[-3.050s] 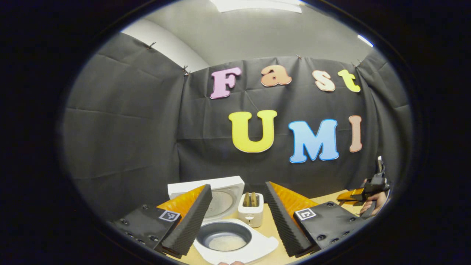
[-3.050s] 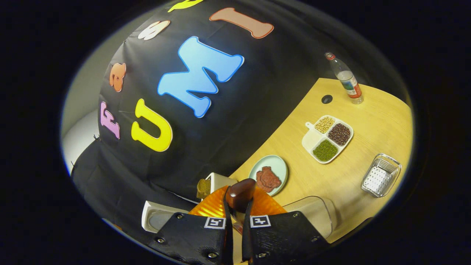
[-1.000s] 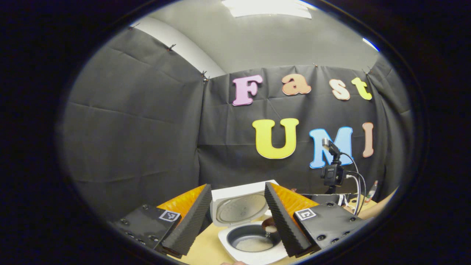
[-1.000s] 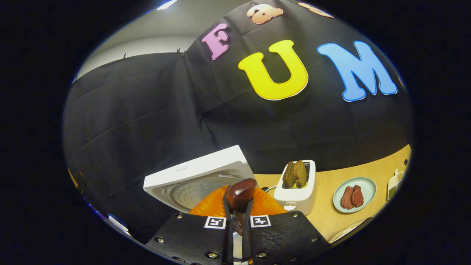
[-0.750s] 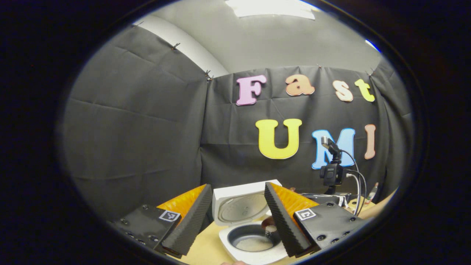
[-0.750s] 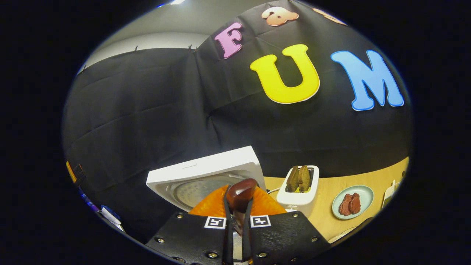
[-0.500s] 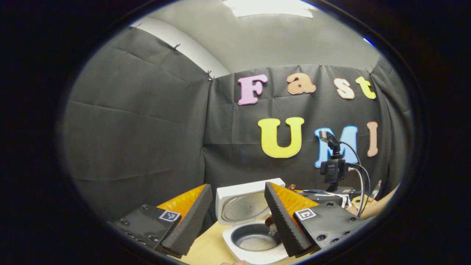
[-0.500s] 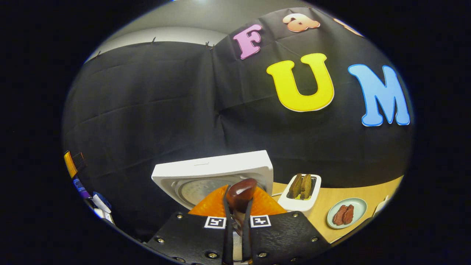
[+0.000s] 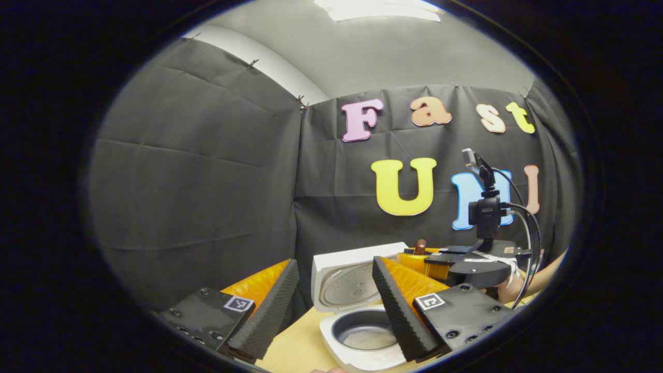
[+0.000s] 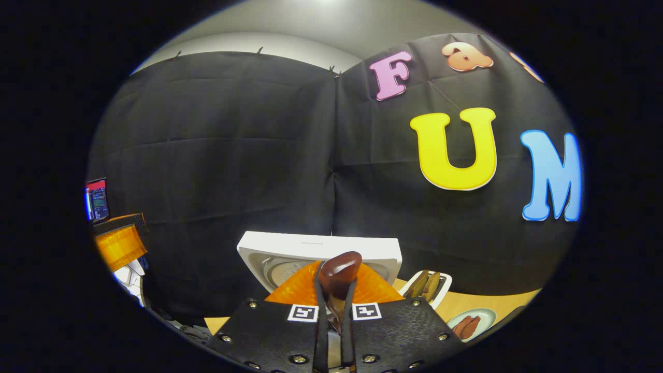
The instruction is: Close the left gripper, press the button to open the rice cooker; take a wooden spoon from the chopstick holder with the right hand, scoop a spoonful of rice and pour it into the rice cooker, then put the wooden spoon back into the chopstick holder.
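The white rice cooker [image 9: 332,327] stands open, lid [image 9: 346,272] upright, with white rice [image 9: 370,339] in its dark pot. My left gripper [image 9: 334,264] hovers in front of it, open, nothing between its fingers. Just right of the lid and above the pot is my right gripper [image 9: 417,255], held by a hand [image 9: 510,287]. In the right gripper view that gripper [image 10: 334,290] is shut on the dark wooden spoon's handle [image 10: 339,272], whose end sticks up above the fingers. The spoon's bowl is hidden below. The cooker lid [image 10: 321,248] stands right behind the fingers.
A white toaster [image 10: 427,285] with bread slices stands right of the cooker, and a pale plate with meat [image 10: 469,318] lies beyond it on the wooden table [image 10: 497,303]. At the far left of the right gripper view are my left gripper's orange finger [image 10: 120,243] and a screen [image 10: 97,199].
The right gripper has risen from the pot with the spoon and levelled out. The spoon's bowl, which was tipping rice into the pot, has gone behind my left gripper's right finger.
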The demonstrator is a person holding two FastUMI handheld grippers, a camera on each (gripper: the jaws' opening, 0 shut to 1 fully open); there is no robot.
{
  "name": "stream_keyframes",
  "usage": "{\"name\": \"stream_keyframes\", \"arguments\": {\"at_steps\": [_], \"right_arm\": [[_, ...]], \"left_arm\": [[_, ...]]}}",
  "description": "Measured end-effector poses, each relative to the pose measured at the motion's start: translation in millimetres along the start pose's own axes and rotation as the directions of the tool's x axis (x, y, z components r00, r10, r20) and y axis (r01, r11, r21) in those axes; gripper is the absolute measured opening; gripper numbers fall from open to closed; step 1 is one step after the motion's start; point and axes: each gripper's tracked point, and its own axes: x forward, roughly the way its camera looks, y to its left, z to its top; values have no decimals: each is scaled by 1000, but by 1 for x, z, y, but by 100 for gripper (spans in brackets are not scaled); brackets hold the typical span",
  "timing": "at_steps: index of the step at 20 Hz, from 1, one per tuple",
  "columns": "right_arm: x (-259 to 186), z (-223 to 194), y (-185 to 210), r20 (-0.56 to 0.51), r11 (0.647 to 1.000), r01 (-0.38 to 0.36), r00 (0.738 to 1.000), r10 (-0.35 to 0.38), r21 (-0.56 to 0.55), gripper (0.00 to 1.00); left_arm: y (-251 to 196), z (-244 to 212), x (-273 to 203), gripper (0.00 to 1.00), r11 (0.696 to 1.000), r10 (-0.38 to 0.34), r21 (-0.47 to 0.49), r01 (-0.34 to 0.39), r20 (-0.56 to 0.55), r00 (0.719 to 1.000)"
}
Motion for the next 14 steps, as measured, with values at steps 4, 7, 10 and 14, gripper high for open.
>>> {"name": "stream_keyframes", "arguments": {"at_steps": [4,7,10,14], "right_arm": [[-4,8,7,28,998,-41,999,42,-53,10],[-8,13,7,35,998,-50,998,51,-28,10],[-16,26,2,51,995,-69,997,65,67,10],[-37,48,-23,68,977,-34,997,20,212,10]], "left_arm": [[-1,5,5,98,1000,15,6,-15,11,1000],[3,2,5,100,1000,29,1,-29,20,999],[10,1,-5,98,1000,28,-6,-27,17,999],[-12,10,3,100,1000,7,-3,-7,11,1000]]}}
